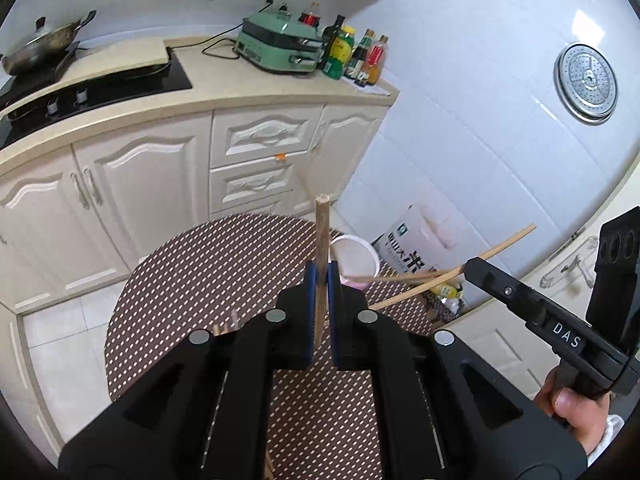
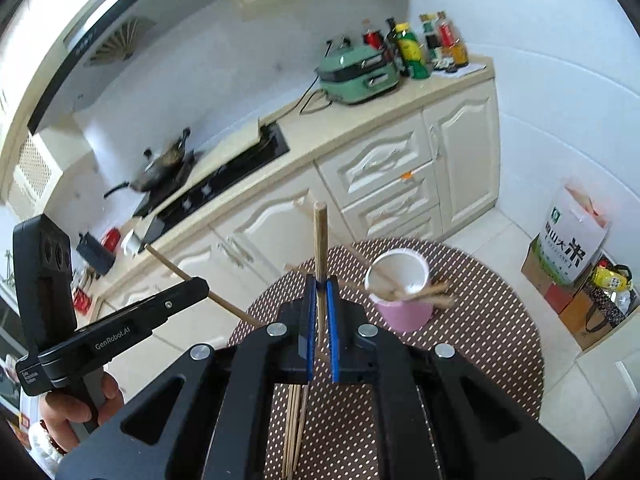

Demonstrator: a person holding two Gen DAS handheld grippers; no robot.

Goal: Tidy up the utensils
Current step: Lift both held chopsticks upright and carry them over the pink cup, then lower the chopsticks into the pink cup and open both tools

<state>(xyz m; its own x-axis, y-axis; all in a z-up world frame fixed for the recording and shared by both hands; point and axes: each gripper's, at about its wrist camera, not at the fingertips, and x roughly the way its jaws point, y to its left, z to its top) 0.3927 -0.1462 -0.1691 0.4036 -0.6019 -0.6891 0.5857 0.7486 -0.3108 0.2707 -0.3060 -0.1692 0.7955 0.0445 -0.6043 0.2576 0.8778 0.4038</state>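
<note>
Between the blue-padded fingers (image 1: 310, 280) of the left gripper (image 1: 321, 276): one wooden chopstick (image 1: 321, 240), clamped, standing upright above the tips, its lower end passing down between the pads. Fingers narrow, pressed on the stick.

Between the fingers (image 2: 331, 300) of the right gripper (image 2: 320, 286): a second chopstick (image 2: 320, 240), likewise clamped and upright. The left wrist view shows the same gripper from the side, its stick slanting up to the right.

Beneath both grippers: a round brown surface (image 2: 480, 340) with a pattern of white dots. Loose chopsticks (image 2: 294, 428) lie on it in a bundle below the right gripper.

Just beyond the right fingers: a pink cup (image 2: 404, 312) with a white interior, standing on the dotted surface, several chopsticks (image 2: 424, 290) resting in and across its mouth.

Further out: cream kitchen cabinets (image 1: 140, 184); a black hob (image 1: 120, 88) carrying a wok (image 1: 44, 44); a green electric cooker (image 1: 280, 44); a row of sauce bottles (image 1: 352, 54). A rice bag (image 2: 568, 240) stands against the tiled wall.

Each gripper's handle is held by a hand (image 1: 576, 404), seen at the frame edge.
</note>
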